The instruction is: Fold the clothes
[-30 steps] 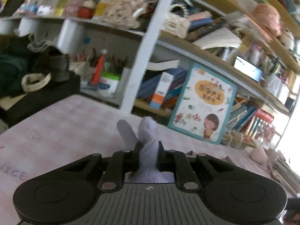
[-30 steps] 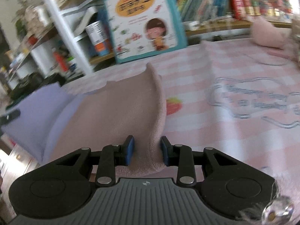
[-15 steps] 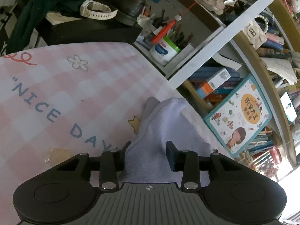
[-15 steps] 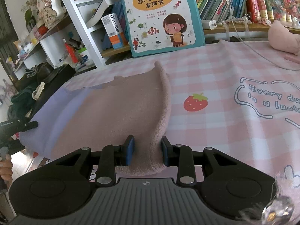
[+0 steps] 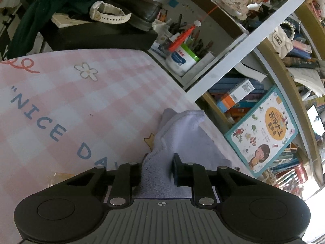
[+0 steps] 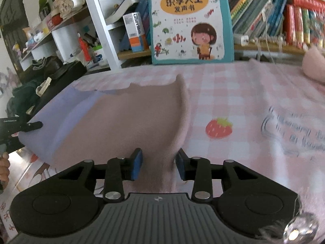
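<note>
A soft cloth, pink (image 6: 126, 126) with a lavender side (image 6: 61, 118), is stretched low over the pink checked tablecloth (image 6: 233, 93). My right gripper (image 6: 158, 162) has the pink edge between its blue pads; the jaws are opening while still touching the fold. At the far left of the right wrist view, my left gripper (image 6: 32, 125) grips the lavender corner. In the left wrist view the lavender cloth (image 5: 178, 134) bunches between the jaws of the left gripper (image 5: 158, 166), which are closing and press on it.
A picture book (image 6: 191, 20) leans against shelves crammed with books (image 6: 284, 24). A pen pot (image 5: 180, 57) stands behind the table, and a black box with a shoe and a white watch (image 5: 109, 14) on it beside the table's end. A pink plush (image 6: 312, 65) lies far right.
The left gripper has rolled and sunk toward the table. Its jaws let the lavender cloth loose and have narrowed on it again. The right gripper's pads stand slightly wider.
</note>
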{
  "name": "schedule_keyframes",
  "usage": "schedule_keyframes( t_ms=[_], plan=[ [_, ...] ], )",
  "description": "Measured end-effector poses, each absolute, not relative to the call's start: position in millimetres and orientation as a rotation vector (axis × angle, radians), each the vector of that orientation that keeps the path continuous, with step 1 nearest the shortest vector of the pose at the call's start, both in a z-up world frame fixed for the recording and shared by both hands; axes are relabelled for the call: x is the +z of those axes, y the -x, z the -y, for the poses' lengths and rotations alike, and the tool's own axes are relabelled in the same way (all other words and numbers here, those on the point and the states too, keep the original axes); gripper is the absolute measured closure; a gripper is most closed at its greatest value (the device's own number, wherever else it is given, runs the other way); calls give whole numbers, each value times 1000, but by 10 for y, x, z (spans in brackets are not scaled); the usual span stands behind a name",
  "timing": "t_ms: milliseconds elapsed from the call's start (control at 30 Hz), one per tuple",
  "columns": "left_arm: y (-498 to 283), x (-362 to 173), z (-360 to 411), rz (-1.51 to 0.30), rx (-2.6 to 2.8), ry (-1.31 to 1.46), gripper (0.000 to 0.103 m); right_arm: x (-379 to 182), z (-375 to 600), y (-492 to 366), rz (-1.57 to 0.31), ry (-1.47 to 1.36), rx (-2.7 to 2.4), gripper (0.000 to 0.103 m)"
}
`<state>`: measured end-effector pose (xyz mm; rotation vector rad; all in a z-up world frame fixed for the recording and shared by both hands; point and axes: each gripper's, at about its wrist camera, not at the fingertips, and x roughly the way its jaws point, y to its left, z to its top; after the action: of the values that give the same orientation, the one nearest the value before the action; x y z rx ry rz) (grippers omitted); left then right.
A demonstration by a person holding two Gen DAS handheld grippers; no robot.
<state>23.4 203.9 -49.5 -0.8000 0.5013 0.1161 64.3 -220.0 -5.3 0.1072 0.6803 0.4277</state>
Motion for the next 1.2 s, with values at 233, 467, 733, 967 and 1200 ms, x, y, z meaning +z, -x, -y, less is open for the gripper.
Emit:
schedule_keyframes(
  t_ms=[233,467,733,967,1200],
  plan=[
    [-240,-503,-2070,-505,103,806,83,77,2066,-762,-564,54,450,67],
    [-251,-487,-2084,-516,96,798,83,62,1901,-834,-561,132,599,65],
    [-260,-486,-2108,-523,82,806,85,-35,2038,-899,-653,107,678,57],
    [-279,-318,-2043,-501,65,775,89,-105,2098,-864,-636,112,731,54],
    [-335,124,-1763,-448,-8,655,90,-154,2042,-790,-595,169,753,42]
  ],
)
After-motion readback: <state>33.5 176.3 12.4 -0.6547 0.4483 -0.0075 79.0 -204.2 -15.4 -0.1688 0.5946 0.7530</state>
